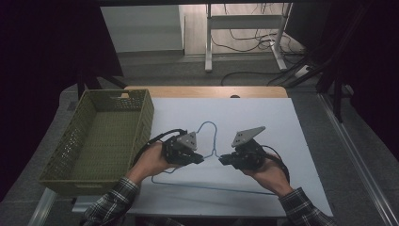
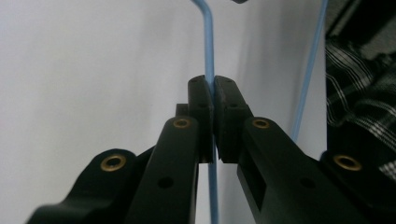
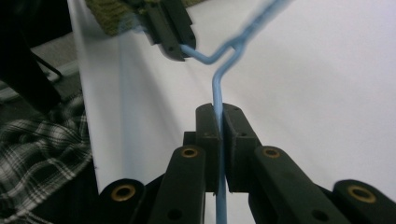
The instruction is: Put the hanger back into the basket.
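Both grippers clamped on the same blue wire hanger (image 1: 212, 147), lying over the white worktop (image 1: 263, 117). Left gripper (image 1: 201, 160) pinching the left shoulder wire right by the neck, right gripper (image 1: 221, 159) pinching the right shoulder wire just across from it. Fingers (image 2: 201, 100) squeezed tight on the wire in the left gripper view, same story in the right gripper view with the fingers (image 3: 208, 123) shut around it.

Possible trouble from here: thin round wire, smooth coating, so probably prone to spinning or sliding between flat black pads if one hand twists. Pulling the two grips apart or out of sync likely bends the neck, since it looks springy and light. Long bottom bar hanging toward the near edge could also snag a plaid sleeve (image 1: 113, 197).

Woven green basket (image 1: 141, 117) at the left, open-weave plastic, rectangular, sitting empty beside the sheet.
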`<control>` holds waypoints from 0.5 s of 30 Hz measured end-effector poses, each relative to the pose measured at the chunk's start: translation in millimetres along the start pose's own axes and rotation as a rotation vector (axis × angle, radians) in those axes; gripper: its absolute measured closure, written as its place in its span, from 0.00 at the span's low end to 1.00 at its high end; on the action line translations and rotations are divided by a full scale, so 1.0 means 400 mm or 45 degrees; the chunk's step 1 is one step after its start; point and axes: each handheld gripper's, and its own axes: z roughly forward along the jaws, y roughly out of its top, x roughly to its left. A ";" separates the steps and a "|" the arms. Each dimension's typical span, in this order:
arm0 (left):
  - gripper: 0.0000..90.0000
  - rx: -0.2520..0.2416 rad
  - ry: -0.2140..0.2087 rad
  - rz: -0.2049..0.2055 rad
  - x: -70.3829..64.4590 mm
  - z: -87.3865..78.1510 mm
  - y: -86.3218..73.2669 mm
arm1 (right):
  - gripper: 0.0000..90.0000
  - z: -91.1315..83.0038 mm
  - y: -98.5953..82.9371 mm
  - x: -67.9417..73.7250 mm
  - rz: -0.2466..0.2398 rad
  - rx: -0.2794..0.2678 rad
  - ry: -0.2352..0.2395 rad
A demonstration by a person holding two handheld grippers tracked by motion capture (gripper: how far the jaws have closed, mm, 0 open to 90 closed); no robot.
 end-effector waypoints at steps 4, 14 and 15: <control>0.97 -0.019 -0.008 -0.097 0.000 -0.005 0.010 | 0.73 -0.011 0.004 -0.001 -0.022 -0.013 -0.098; 0.97 -0.109 0.063 -0.343 0.030 -0.054 -0.002 | 0.33 -0.087 -0.003 -0.009 0.071 -0.180 -0.195; 0.97 -0.124 0.069 -0.375 0.034 -0.060 -0.005 | 0.29 -0.098 -0.006 -0.009 0.086 -0.206 -0.195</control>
